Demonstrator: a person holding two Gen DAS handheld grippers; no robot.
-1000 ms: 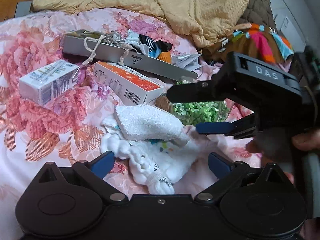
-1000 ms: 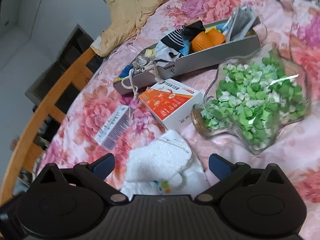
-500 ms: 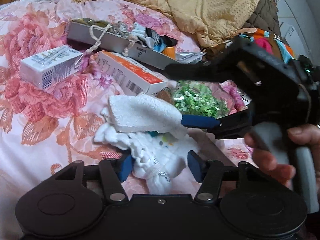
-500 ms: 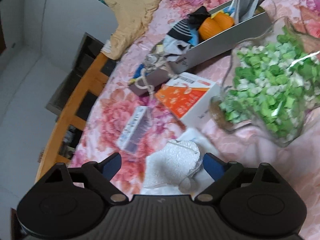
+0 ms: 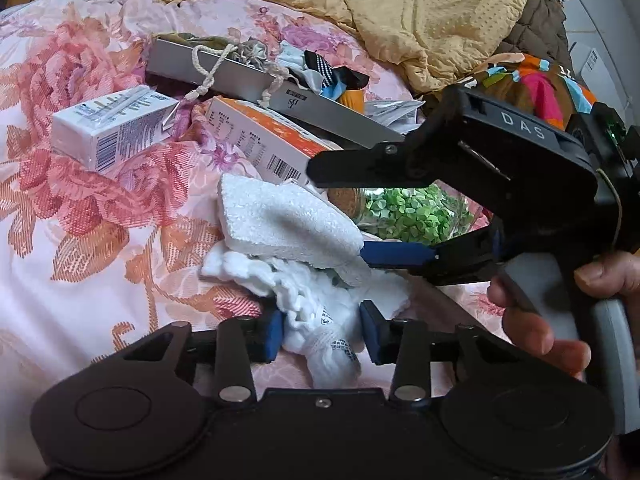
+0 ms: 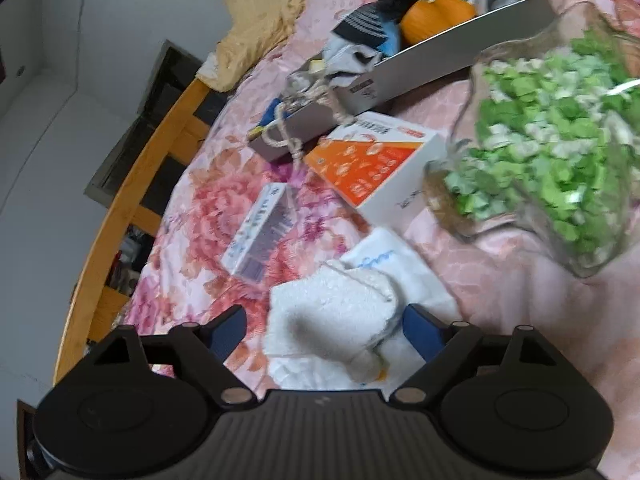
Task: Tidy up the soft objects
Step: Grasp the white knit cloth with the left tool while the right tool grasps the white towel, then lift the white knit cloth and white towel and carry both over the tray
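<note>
Left tongs (image 5: 322,334) closed on the near end of a crumpled white sock (image 5: 316,316), both blue pads pressing its sides; the sock lies on the floral bedspread (image 5: 80,240), near centre. On top of it, a folded white terry towel (image 5: 280,220), its right edge touching one blue finger of the right tongs (image 6: 324,330). From the right wrist view those tongs stand open, the towel between the two fingers (image 6: 424,328) but not pinched. Just right of the towel, a clear glass jar (image 5: 408,212) lying on its side, full of green paper bits. Beyond the towel, an orange-and-white box (image 5: 264,140); to its left, apart, a white-and-blue box (image 5: 112,128). Farther still, a long grey tray (image 5: 256,84) holding socks, a knotted cord and an orange item. Yellow blanket (image 5: 400,8) heaped at the far side. Wooden bed rail (image 6: 132,208) along the left edge in the right wrist view.
</note>
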